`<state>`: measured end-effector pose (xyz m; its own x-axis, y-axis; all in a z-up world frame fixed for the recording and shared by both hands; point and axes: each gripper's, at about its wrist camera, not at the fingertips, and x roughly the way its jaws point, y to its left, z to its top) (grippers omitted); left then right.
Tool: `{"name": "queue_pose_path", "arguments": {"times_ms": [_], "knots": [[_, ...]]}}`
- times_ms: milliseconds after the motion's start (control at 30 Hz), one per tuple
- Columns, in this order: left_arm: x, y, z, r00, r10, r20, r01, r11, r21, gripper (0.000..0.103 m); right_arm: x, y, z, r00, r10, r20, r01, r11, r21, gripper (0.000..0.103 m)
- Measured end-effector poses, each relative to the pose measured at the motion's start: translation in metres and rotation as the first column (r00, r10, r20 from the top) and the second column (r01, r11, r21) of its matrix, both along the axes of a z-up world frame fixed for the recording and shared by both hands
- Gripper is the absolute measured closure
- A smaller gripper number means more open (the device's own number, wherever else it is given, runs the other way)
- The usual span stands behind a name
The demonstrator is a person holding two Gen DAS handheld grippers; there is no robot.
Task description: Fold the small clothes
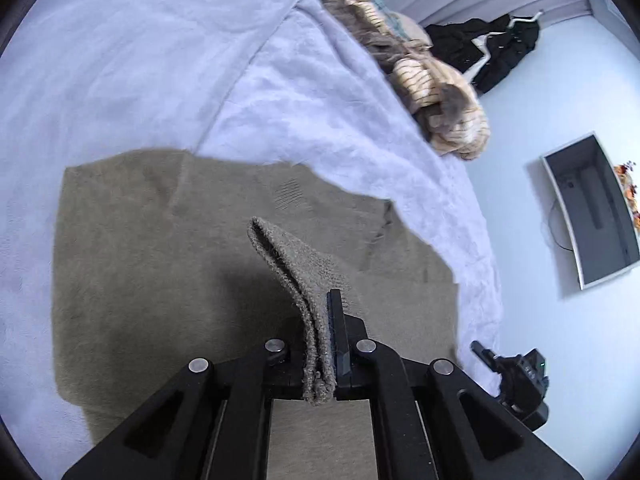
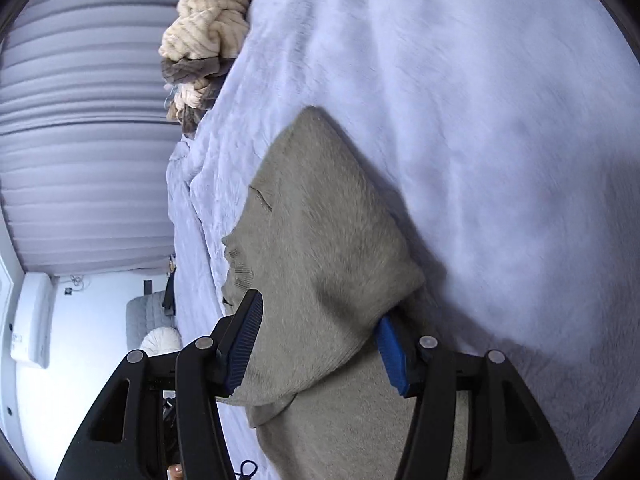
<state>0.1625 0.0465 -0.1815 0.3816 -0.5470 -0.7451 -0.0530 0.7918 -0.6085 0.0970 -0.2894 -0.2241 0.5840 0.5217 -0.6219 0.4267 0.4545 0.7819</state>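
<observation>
Left wrist view: the left gripper [image 1: 320,344] was clamped on a doubled-over edge of the olive garment [image 1: 160,260], which was spread on the pale bed cover [image 1: 120,60]. The right gripper [image 2: 316,344] was parted, its jaws astride a raised fold, not pressing. A fold was judged mid-way; next, the pinched edge needed carrying across and laying flat.
</observation>
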Motion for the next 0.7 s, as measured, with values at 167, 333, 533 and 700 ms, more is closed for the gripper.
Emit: {"name": "queue_pose_path", "arguments": {"times_ms": [167,333,533,700], "knots": [[-0.006,0.004,-0.04,0.993,0.001,-0.116,0.008,0.997,0.072,0.096,0.003,-0.009,-0.015,0.993,0.034,-0.115,-0.044,0.996,-0.083,0.097],[-0.013,-0.003,-0.033,0.997,-0.042,-0.06,0.047,0.994,0.097,0.096,-0.01,-0.023,0.015,0.996,0.087,0.008,-0.085,0.983,-0.16,0.097],[-0.02,-0.003,-0.045,0.995,-0.018,-0.101,0.034,0.986,0.165,0.094,-0.015,-0.032,-0.025,0.993,0.081,-0.082,-0.093,0.984,-0.151,0.099],[-0.033,-0.005,-0.035,0.993,-0.084,-0.078,0.102,0.962,0.254,0.094,-0.009,-0.03,-0.022,0.989,0.117,-0.086,-0.132,0.973,-0.19,0.099]]}}
